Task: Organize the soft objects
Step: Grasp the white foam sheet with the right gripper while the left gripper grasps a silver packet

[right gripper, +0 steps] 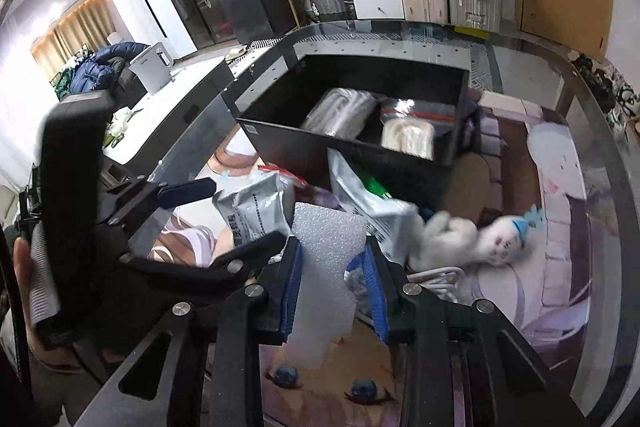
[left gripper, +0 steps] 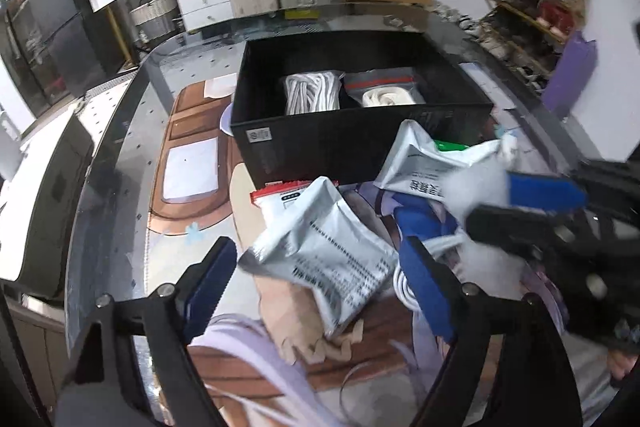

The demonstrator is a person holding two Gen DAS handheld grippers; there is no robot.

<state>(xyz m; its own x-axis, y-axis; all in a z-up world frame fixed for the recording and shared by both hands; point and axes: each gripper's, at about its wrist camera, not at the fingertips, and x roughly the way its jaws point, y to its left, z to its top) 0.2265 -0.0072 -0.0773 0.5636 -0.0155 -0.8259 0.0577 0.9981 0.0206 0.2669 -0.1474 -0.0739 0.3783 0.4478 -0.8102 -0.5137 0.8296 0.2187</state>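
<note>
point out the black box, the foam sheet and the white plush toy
black box (left gripper: 320,143), left wrist view, front wall
foam sheet (right gripper: 326,267), right wrist view, middle of sheet
white plush toy (right gripper: 500,239), right wrist view, its face

The white plush toy (right gripper: 472,239) is being rendered blurred, so its details cannot be told. The white cable (left gripper: 404,287) is being largely hidden behind the left claw (left gripper: 320,267). Print on the silver pouch (left gripper: 332,259) is being shown too small to read.

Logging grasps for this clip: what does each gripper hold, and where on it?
Right gripper pinches a white foam sheet by its near, lower part. Left gripper is open, holding nothing, straddling a silver foil pouch.
</note>
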